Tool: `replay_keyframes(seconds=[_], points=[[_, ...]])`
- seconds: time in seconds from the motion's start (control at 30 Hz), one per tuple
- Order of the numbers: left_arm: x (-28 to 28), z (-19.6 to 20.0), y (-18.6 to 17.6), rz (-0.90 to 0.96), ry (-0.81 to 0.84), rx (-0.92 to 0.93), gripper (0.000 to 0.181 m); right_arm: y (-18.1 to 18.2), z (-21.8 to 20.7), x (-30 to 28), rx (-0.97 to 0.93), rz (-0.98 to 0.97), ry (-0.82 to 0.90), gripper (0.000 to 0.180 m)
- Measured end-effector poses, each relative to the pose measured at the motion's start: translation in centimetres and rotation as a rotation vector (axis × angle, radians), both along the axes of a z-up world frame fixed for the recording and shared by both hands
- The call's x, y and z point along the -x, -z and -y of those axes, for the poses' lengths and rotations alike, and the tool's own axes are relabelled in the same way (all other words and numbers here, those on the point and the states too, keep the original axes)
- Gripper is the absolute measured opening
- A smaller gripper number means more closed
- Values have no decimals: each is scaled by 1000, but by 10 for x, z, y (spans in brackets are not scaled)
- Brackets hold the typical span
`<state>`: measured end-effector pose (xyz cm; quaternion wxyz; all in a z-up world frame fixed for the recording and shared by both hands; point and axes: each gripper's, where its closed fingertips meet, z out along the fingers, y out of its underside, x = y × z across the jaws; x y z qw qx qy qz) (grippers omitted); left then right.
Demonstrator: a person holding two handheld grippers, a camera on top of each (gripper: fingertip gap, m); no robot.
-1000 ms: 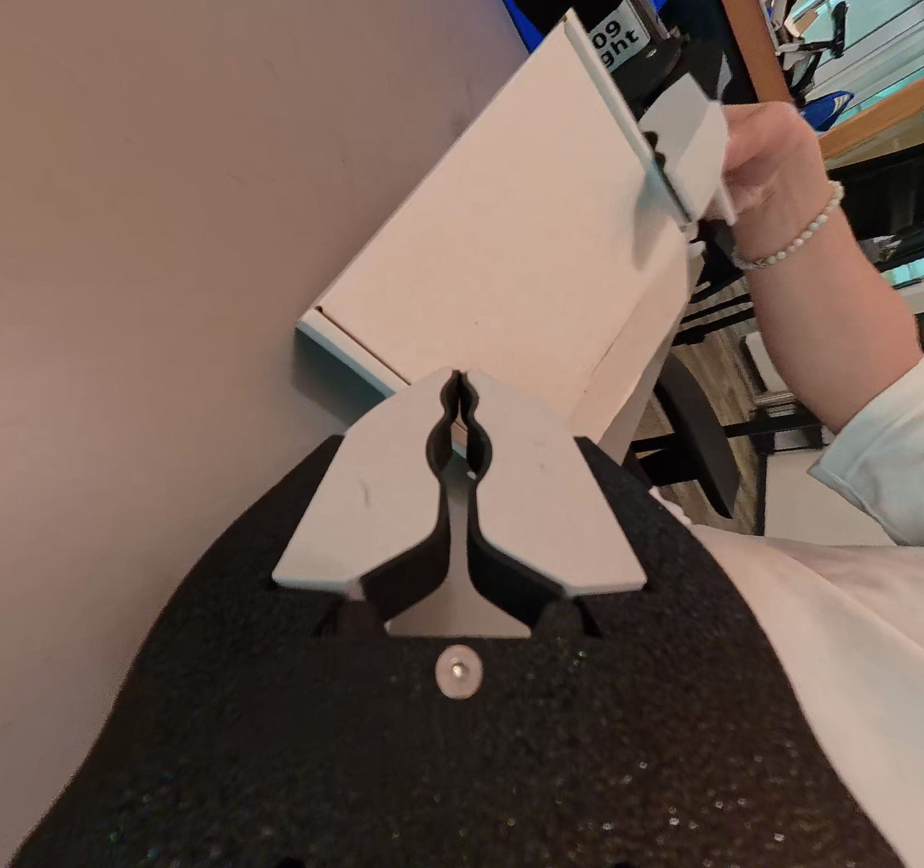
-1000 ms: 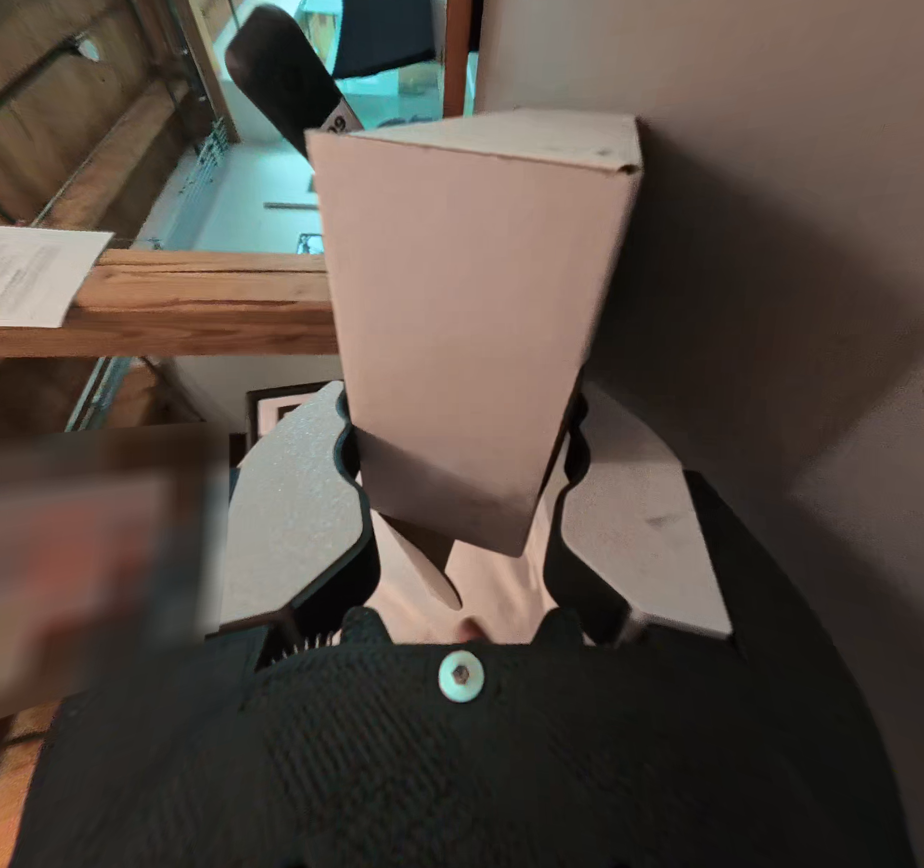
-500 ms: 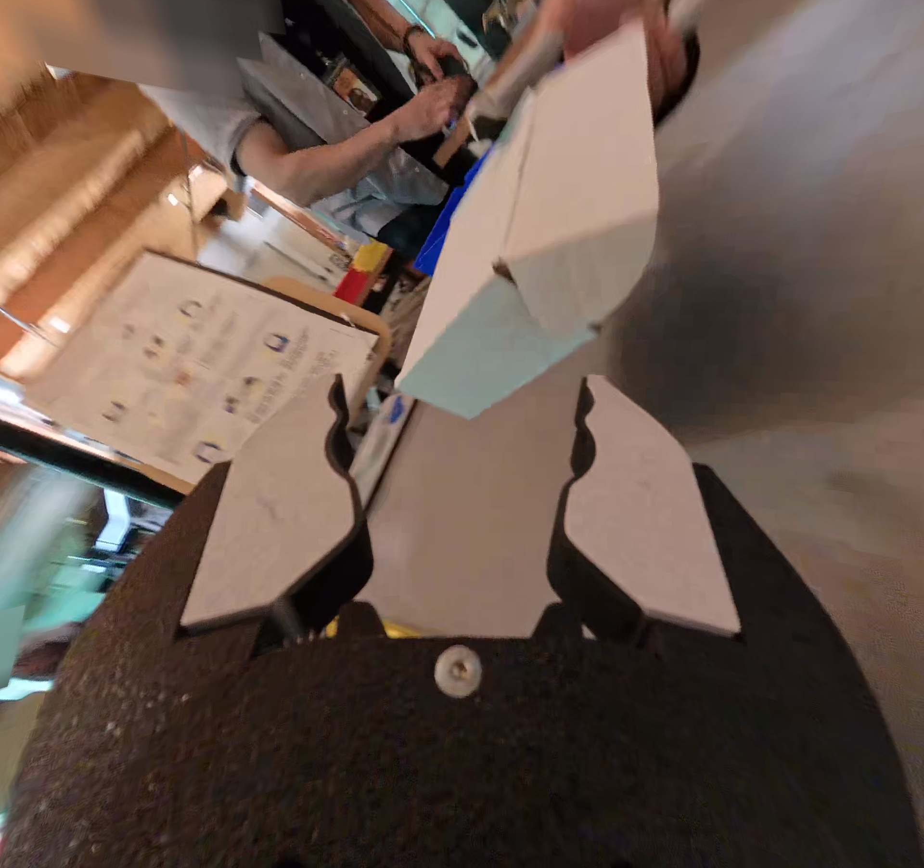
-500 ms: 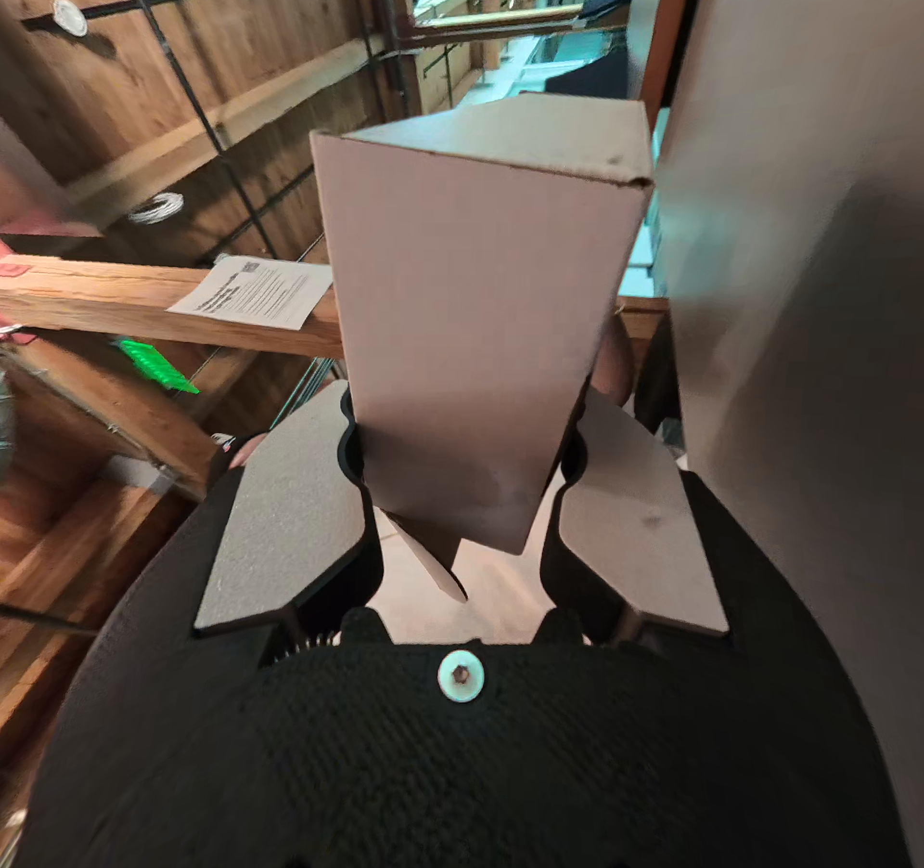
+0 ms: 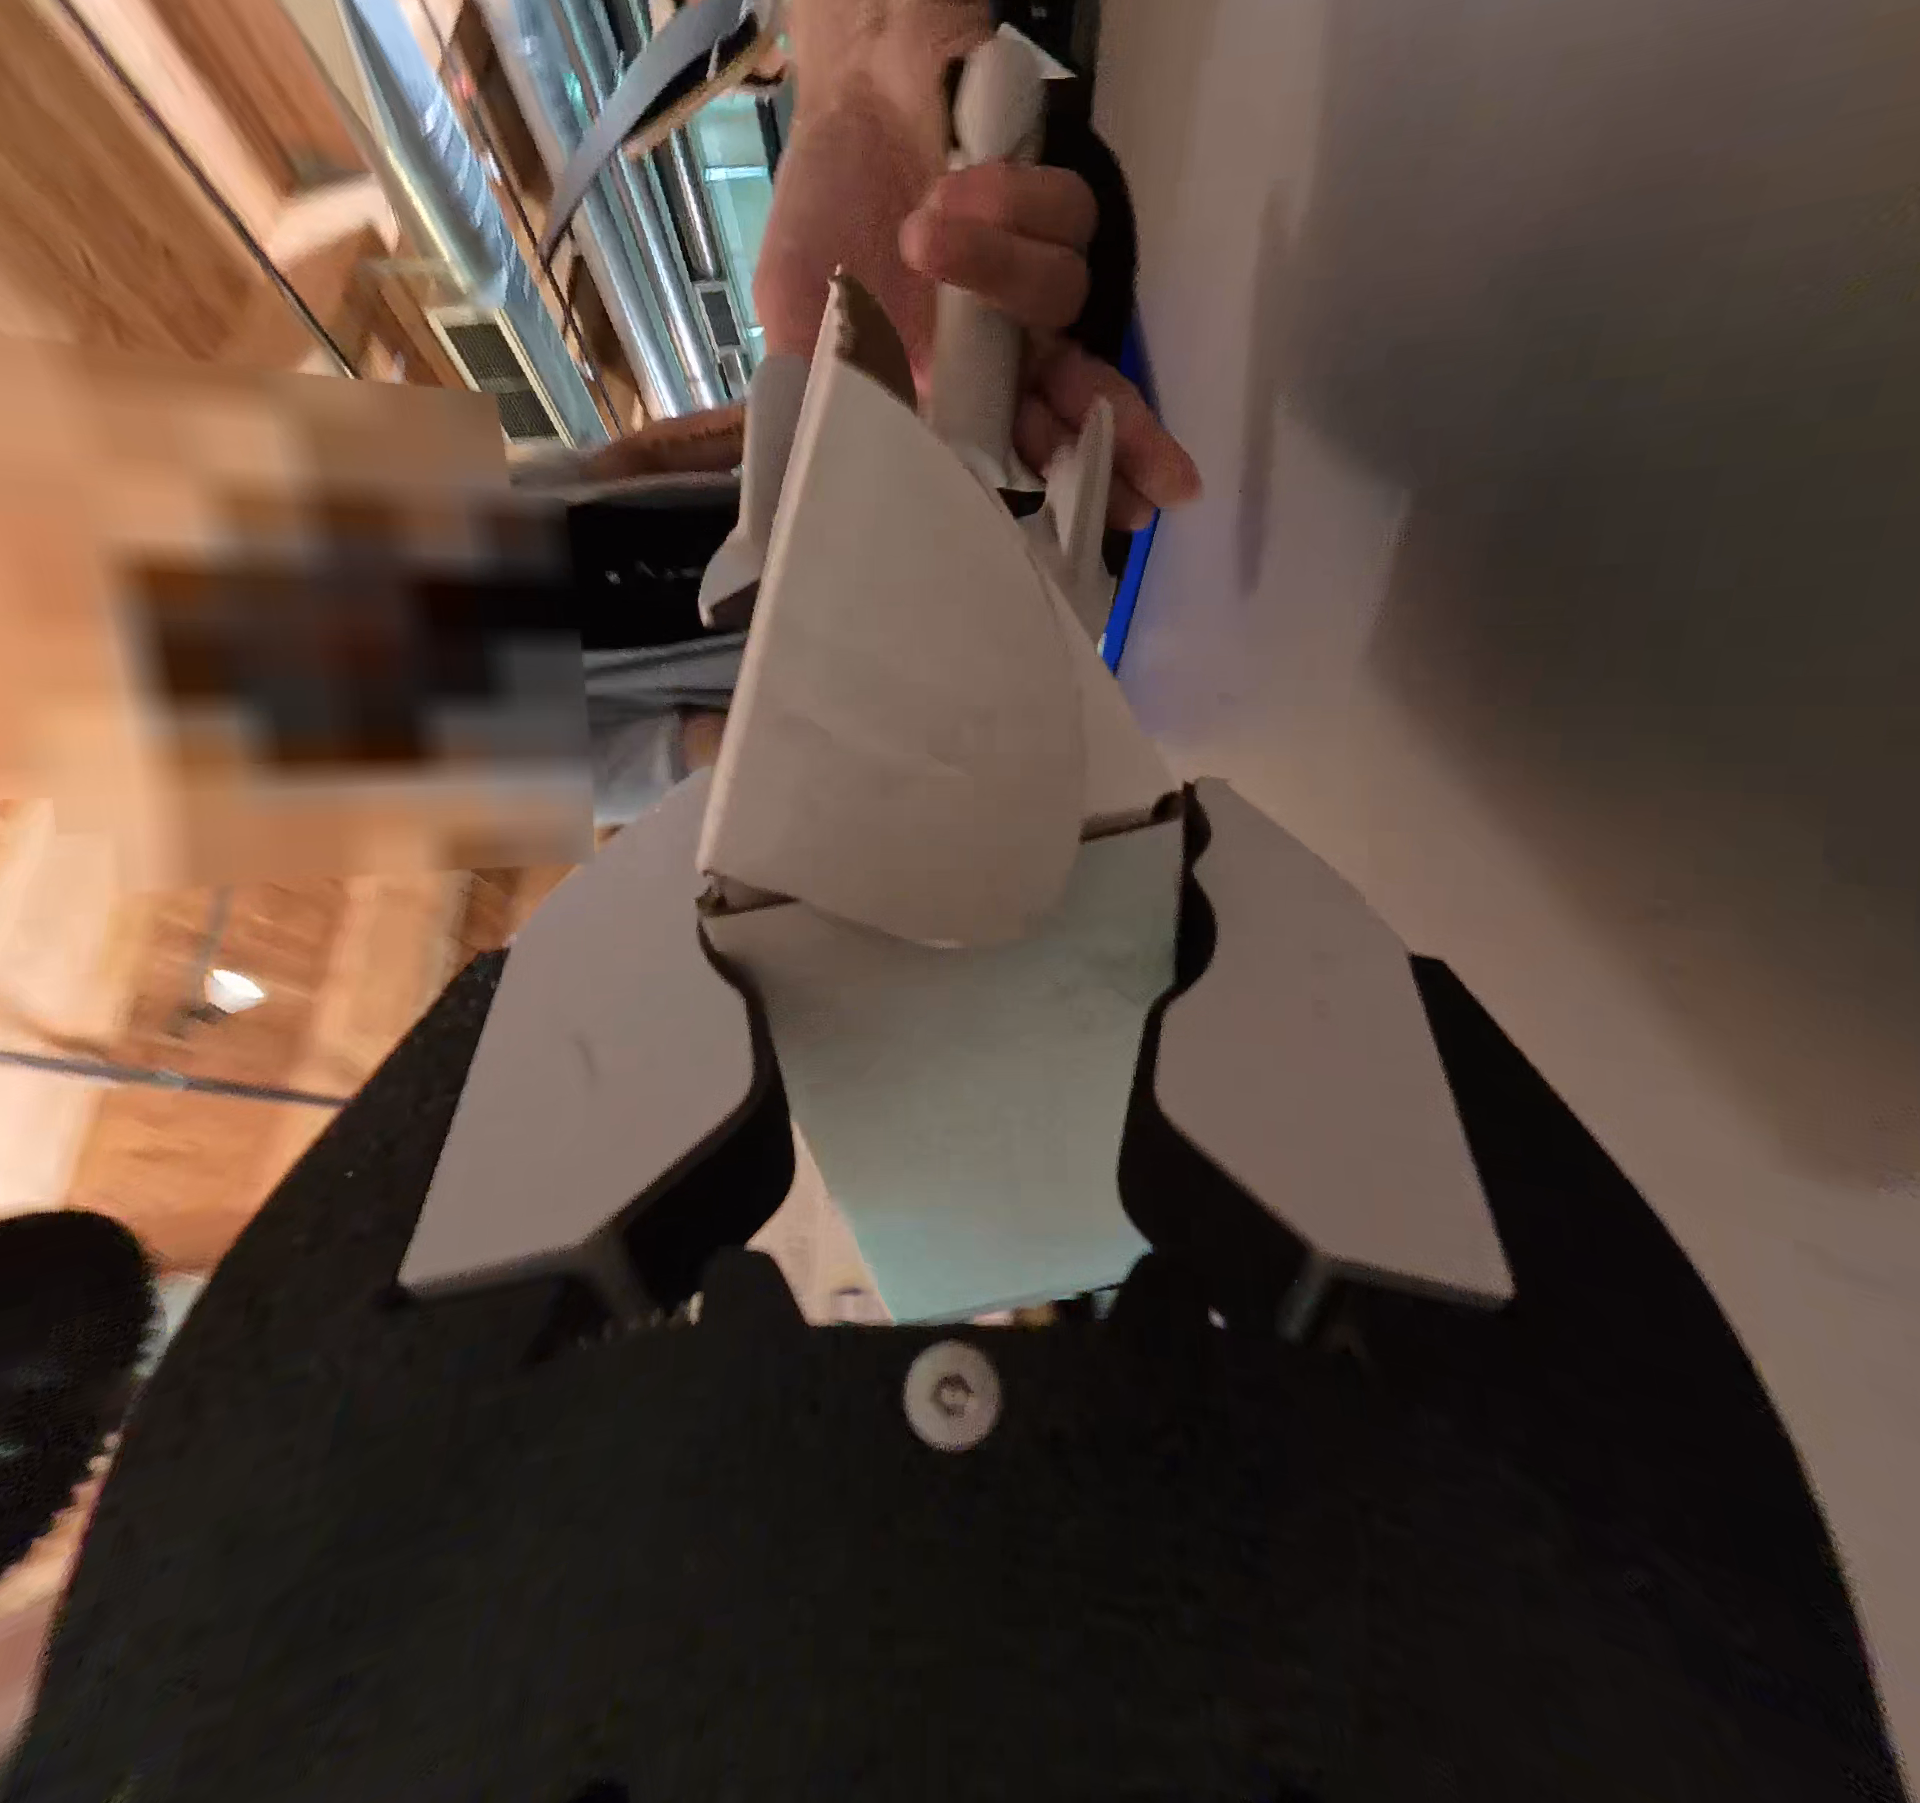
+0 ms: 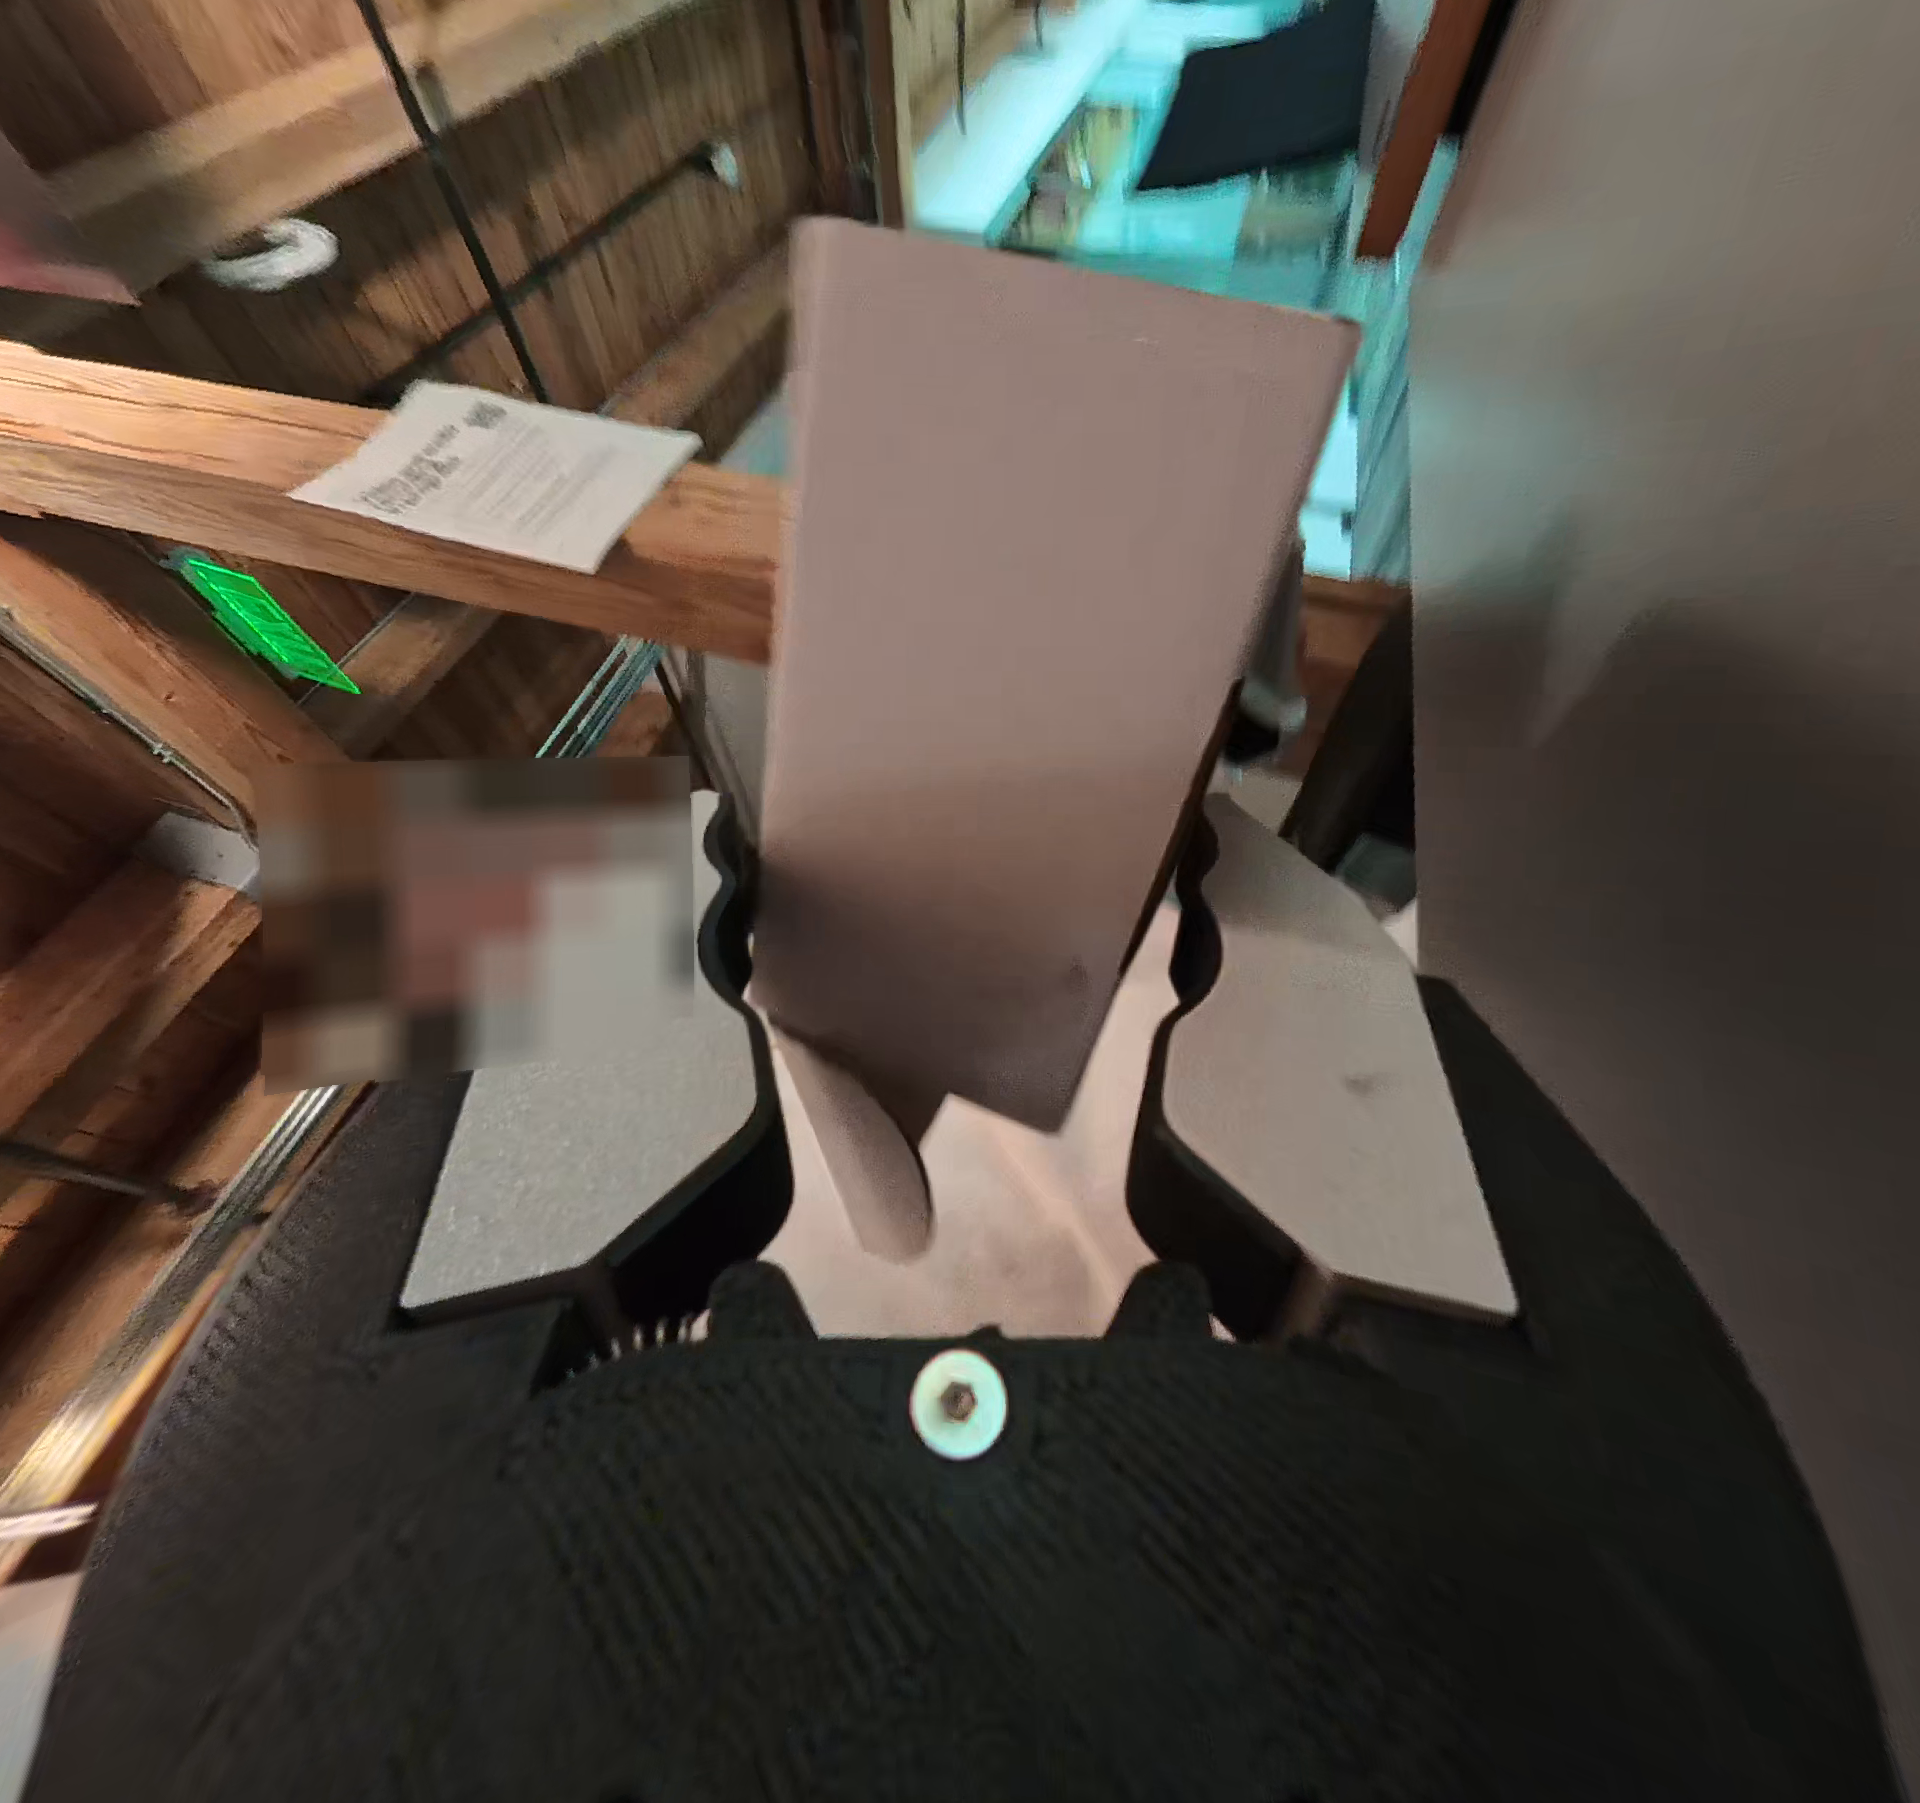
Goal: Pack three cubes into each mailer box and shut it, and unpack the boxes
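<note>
A white mailer box [image 5: 894, 714] is held in the air between my two grippers, next to the grey table top [image 5: 1558, 403]. My left gripper [image 5: 945, 818] straddles the box's near end, and both pads touch its sides. A rounded side flap [image 5: 935, 818] stands loose at that end. My right gripper [image 5: 914, 475] grips the far end, with a person's hand [image 5: 935, 226] on its handle. In the right wrist view my right gripper [image 6: 961, 818] is shut on the box [image 6: 1039, 610], pads pressed on both sides. A flap ear [image 6: 883, 1182] hangs between its fingers.
The grey table top [image 6: 1662, 610] fills the right side of both views. Wooden beams [image 6: 312, 506] carry a sheet of paper [image 6: 499, 475] and a green tag [image 6: 260, 631]. A blue object [image 5: 1132, 590] lies behind the box. Left tips to right tips: about 7 cm.
My left gripper was shut and empty beside the box. It opened wide, swung round to the box's end, and its pads have come in onto it. My right gripper kept its hold.
</note>
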<state>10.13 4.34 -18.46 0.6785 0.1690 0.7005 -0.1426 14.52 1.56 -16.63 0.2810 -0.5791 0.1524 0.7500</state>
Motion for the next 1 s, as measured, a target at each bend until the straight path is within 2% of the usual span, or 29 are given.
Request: replay_keyframes(seconds=[0.1,0.2,0.27,0.3,0.33,0.43,0.53,0.67,0.8,0.9,1.0], points=[[-2,-6,-13,-184,0,339,76,-13,7,-32,-109,32,154,95],[-5,-16,-14,-571,48,877,76,-21,24,-50,-242,215,299,105],[-10,-23,-1,-842,80,1150,76,-30,35,-54,-354,346,406,91],[-14,-29,8,-897,78,1202,75,-28,36,-55,-389,457,467,81],[-17,-34,18,-932,62,1221,75,-21,35,-55,-403,597,516,74],[-24,-41,40,-1015,35,1237,75,12,29,-49,-365,966,534,73],[-26,-41,45,-1027,43,1211,75,28,19,-50,-356,1180,589,66],[-27,-45,65,-1039,-60,1088,75,35,5,-59,-359,1245,653,42],[-28,-46,68,-1043,-94,1111,75,30,-3,-57,-406,1247,667,8],[-27,-48,70,-1060,-140,1099,75,24,-3,-64,-411,1318,727,4],[-29,-48,73,-1096,-205,1096,75,22,-5,-66,-379,1326,718,4]])
